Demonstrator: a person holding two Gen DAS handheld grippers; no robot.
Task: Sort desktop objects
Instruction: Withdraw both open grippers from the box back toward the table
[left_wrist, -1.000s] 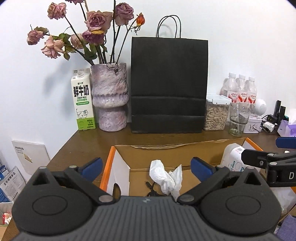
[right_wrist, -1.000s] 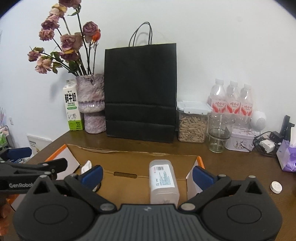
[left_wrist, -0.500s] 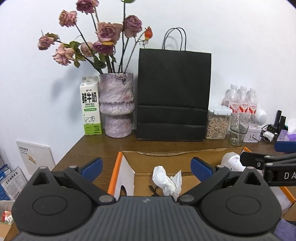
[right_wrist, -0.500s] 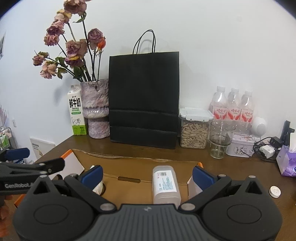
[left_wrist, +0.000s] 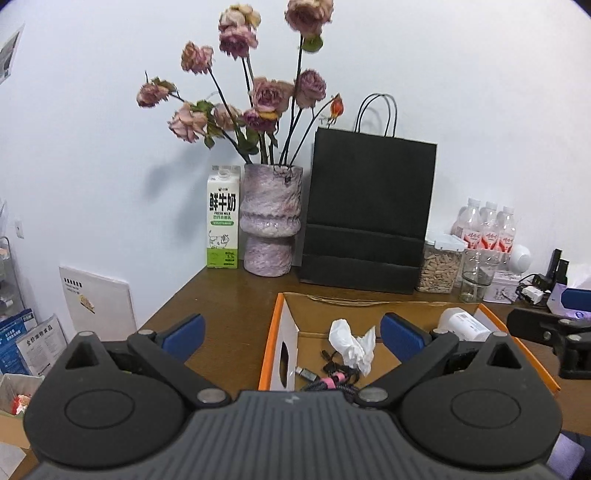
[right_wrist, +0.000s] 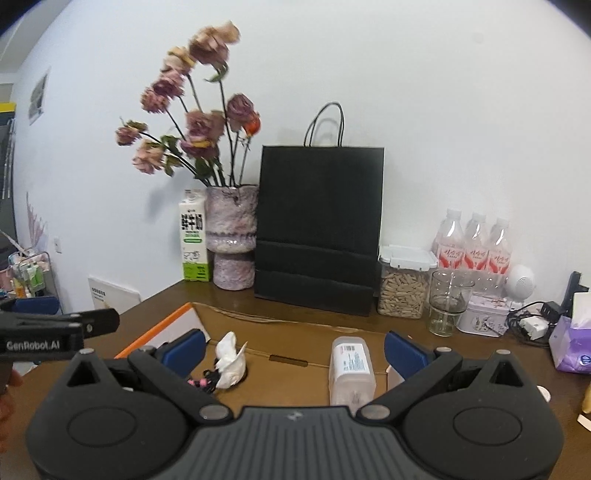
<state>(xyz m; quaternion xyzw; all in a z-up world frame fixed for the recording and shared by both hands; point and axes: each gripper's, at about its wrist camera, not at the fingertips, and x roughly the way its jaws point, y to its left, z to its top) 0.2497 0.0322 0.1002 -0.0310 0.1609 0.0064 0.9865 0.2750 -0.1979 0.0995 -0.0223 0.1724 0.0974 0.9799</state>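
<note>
An open cardboard box with orange edges (left_wrist: 271, 339) (right_wrist: 159, 328) sits on the brown desk. Inside lie a crumpled white tissue (left_wrist: 351, 345) (right_wrist: 231, 356), a dark cable with a pink band (left_wrist: 328, 380) (right_wrist: 201, 380) and a clear plastic bottle on its side (left_wrist: 461, 326) (right_wrist: 351, 367). My left gripper (left_wrist: 290, 332) is open and empty, held above the box's left edge. My right gripper (right_wrist: 295, 349) is open and empty above the box, with the bottle between its fingers' line of sight.
Along the back wall stand a milk carton (left_wrist: 222, 221), a vase of dried roses (left_wrist: 269, 229), a black paper bag (left_wrist: 369, 214), a seed jar (right_wrist: 404, 288), a glass (right_wrist: 448, 302), three pink bottles (right_wrist: 474, 247) and a tin (right_wrist: 487, 317). A purple tissue pack (right_wrist: 570, 343) lies right.
Both grippers have pulled back and risen, so the box and desk sit lower and farther in both views. Both stay open. The box's contents have not moved.
</note>
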